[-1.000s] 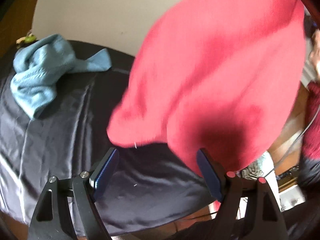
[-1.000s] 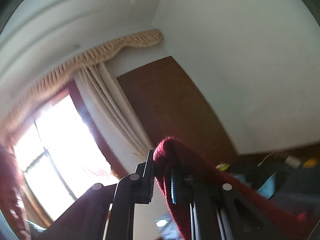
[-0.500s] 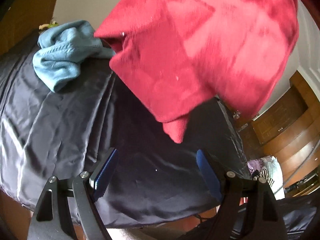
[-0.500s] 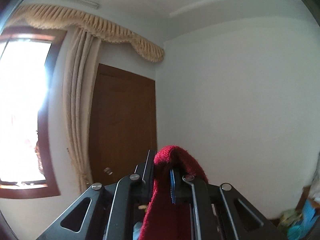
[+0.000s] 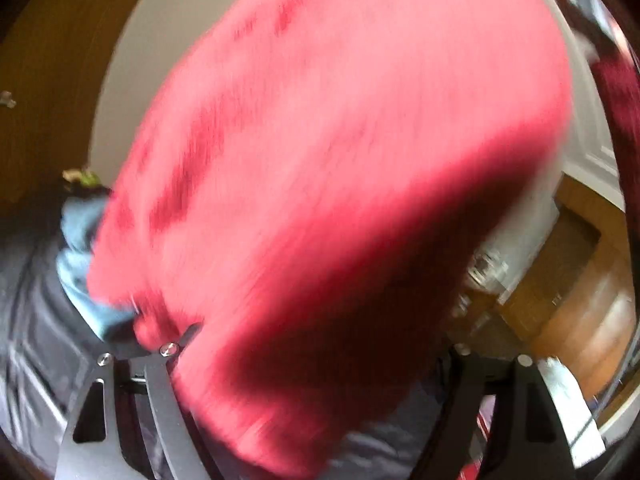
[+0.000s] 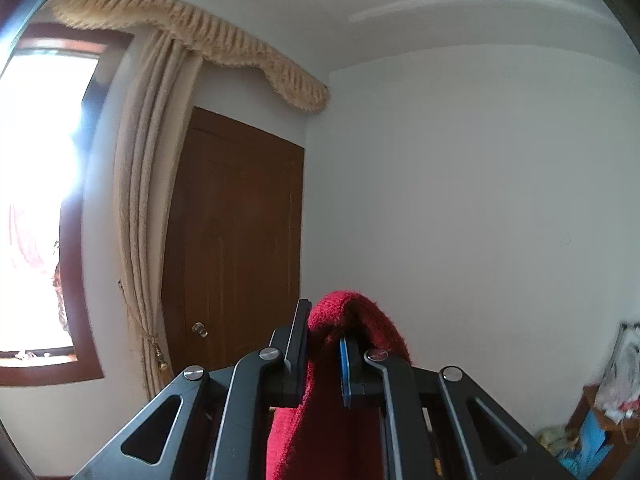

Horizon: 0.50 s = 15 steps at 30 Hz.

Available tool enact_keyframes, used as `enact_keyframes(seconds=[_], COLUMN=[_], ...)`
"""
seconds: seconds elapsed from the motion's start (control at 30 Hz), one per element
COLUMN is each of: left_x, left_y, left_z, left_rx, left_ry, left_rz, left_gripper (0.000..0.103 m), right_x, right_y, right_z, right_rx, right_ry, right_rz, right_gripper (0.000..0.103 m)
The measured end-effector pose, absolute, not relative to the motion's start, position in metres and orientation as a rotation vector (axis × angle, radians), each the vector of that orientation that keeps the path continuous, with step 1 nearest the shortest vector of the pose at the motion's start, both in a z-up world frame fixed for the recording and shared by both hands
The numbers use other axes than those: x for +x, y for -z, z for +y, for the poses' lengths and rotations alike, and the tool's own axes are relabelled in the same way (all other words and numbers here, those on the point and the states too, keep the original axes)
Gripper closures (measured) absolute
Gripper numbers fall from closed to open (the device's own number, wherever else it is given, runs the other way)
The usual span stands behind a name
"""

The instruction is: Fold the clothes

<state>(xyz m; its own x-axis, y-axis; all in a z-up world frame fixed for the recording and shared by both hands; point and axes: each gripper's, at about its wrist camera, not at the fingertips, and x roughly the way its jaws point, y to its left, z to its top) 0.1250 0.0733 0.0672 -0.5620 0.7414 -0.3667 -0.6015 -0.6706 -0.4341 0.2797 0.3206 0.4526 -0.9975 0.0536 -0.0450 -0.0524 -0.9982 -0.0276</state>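
Observation:
A red knitted garment [image 5: 340, 160] hangs in the air, blurred, and fills most of the left wrist view. It falls over the fingers of my left gripper [image 5: 312, 340]; the pads are hidden, but the arms stand as wide apart as before, so it is open. A light blue garment [image 5: 80, 272] lies crumpled on the dark sheet [image 5: 32, 360] at the left, partly behind the red one. My right gripper [image 6: 324, 344] is raised toward the wall and shut on a fold of the red garment [image 6: 360, 320], which hangs down between its arms.
In the right wrist view there is a brown door [image 6: 240, 240], a beige curtain [image 6: 148, 200] and a bright window [image 6: 36, 200]. Wooden furniture [image 5: 580, 300] stands at the right of the bed. A person's dark red sleeve [image 5: 624, 92] is at the upper right.
The red garment has swung down and toward my left gripper, and now covers its fingers and most of the blue garment. The right gripper still holds its fold and has tilted slightly.

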Motion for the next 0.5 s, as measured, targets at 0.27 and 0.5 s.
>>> enact_keyframes(seconds=[0.27, 0.5], left_x=[0.068, 0.026], left_y=[-0.124, -0.174], left_z=[0.047, 0.039], left_rx=[-0.58, -0.496], left_ry=[-2.415, -2.463], left_rz=[-0.45, -0.522], left_gripper=[0.02, 0.017], right_x=[0.331, 0.381], right_y=[-0.444, -0.456], right_z=[0.337, 0.341], right_rx=[0.092, 0.313], right_ry=[-2.973, -2.784], right_rz=[-0.212, -0.309], right_gripper=[0.09, 0.09])
